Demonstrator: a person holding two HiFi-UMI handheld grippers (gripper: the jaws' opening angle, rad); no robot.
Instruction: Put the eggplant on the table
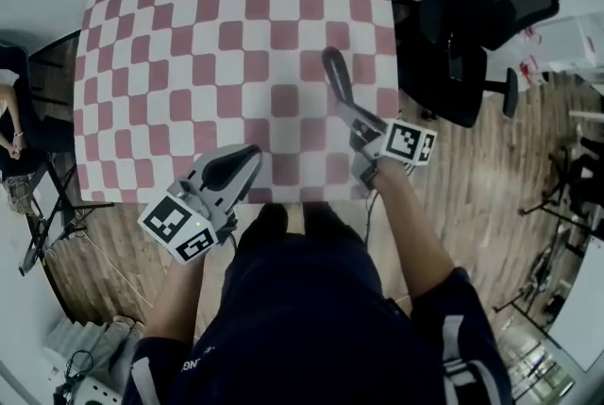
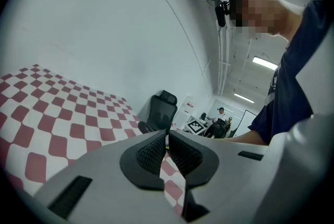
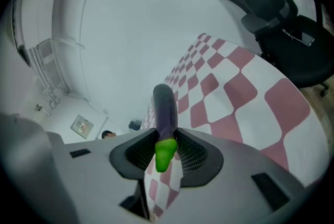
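Observation:
A dark purple eggplant (image 1: 336,75) with a green stem (image 3: 165,154) sticks out forward from my right gripper (image 1: 349,113), which is shut on its stem end. It hangs over the near right part of the table (image 1: 189,35), which has a red-and-white checkered cloth. In the right gripper view the eggplant (image 3: 165,108) points up and away between the pads, and the cloth lies below it. My left gripper (image 1: 247,160) is at the table's near edge, left of centre. Its jaws (image 2: 167,140) are shut with nothing between them.
A black office chair (image 1: 486,11) stands close to the table's right side and shows in both gripper views (image 2: 163,108) (image 3: 263,3). A black stand (image 1: 52,205) and a seated person's hand (image 1: 13,143) are at the left. Wooden floor surrounds the table.

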